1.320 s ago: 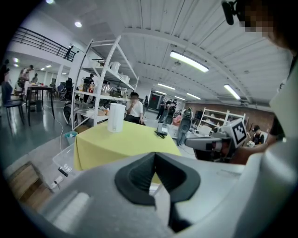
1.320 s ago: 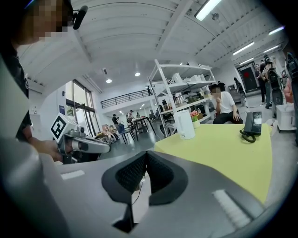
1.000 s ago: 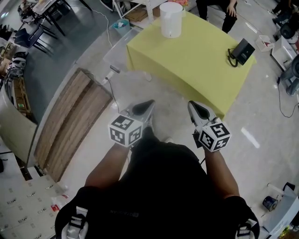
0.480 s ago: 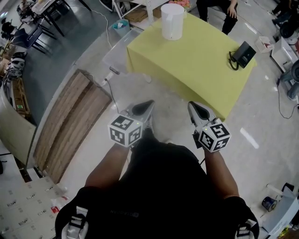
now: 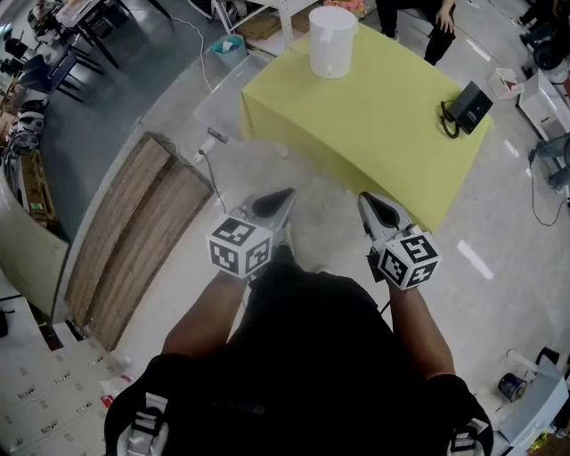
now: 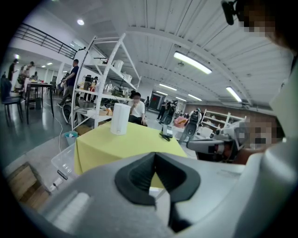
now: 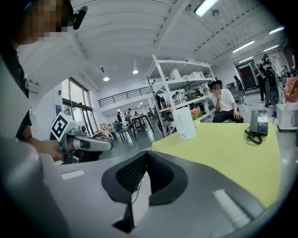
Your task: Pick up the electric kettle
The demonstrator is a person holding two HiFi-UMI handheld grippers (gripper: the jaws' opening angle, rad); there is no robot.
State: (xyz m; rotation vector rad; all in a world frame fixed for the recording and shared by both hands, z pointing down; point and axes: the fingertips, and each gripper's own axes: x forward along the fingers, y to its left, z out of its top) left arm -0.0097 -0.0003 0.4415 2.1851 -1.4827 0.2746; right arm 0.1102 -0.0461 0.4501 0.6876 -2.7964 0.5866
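The head view's top edge cuts off the seated person (image 5: 407,18) behind the table (image 5: 383,120).

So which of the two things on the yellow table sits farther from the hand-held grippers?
The white electric kettle, upright near the yellow table's far edge. The other, a low black device with a cord, lies nearer, toward the right corner.

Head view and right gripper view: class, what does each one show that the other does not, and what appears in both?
Only the head view: the wooden floor panel, the clear plastic bin beside the yellow table, and the marker cube on the right hand-held gripper. Only the right gripper view: the ceiling lights and the white rack's upper shelves. Both: the yellow table, the white kettle standing on it, the black corded device, and the left hand-held gripper.
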